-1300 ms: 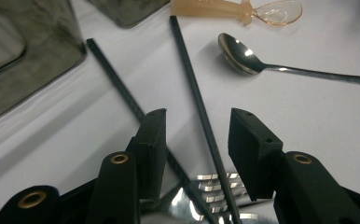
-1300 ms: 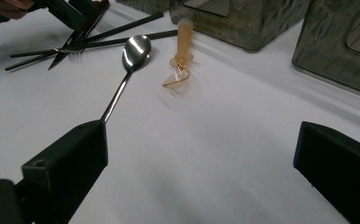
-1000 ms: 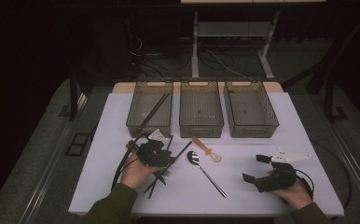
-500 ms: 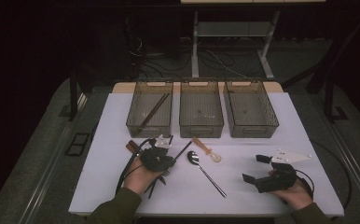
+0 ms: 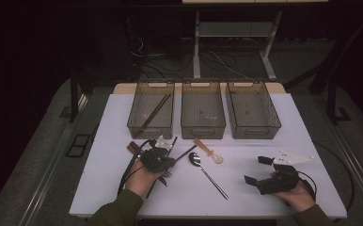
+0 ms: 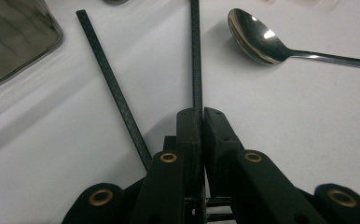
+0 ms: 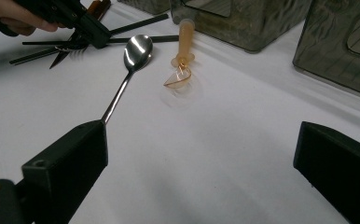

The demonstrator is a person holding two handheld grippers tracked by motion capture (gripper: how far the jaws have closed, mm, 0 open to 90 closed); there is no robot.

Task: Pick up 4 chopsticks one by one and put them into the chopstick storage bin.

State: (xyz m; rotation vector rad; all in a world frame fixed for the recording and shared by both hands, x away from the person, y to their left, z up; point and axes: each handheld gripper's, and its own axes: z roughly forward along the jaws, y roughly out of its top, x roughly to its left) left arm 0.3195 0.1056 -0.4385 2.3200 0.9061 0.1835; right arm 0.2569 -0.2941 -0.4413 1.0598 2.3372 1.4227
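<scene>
Left gripper (image 6: pixel 200 114) pinches a thin black chopstick (image 6: pixel 196 56) on the white table (image 5: pixel 123 122); its jaws have just been closing, and the stick stands clamped between them.

The held chopstick lies just left of the shiny metal spoon (image 5: pixel 207 173), pointing past its bowl; a second black chopstick (image 6: pixel 113 88) lies loose farther left of the spoon. Right gripper (image 5: pixel 258 170) rests well right of the spoon, jaws wide apart with nothing between them. An amber plastic spoon (image 5: pixel 209 151) lies just behind the metal one.
</scene>
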